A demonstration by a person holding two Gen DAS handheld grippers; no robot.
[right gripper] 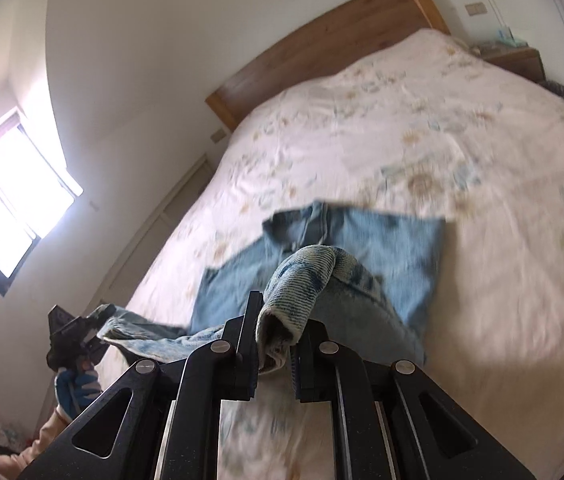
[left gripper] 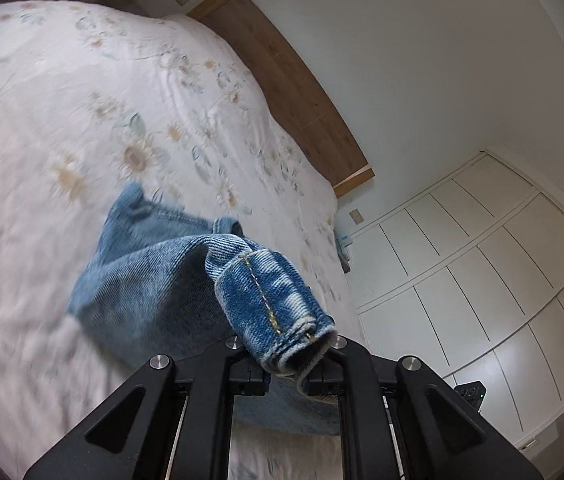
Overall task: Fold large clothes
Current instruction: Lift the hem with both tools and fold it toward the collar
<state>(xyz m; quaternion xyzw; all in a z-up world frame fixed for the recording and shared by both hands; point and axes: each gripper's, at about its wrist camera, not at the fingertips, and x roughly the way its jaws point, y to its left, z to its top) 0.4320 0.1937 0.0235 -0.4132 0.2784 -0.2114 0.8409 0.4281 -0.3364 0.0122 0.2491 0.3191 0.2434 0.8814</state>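
The left gripper and right gripper each pinched a hem of the faded blue denim jeans, lifted above the flowery white bedspread.

Bedspread motion-blurred; jeans' far edge perhaps smeared.
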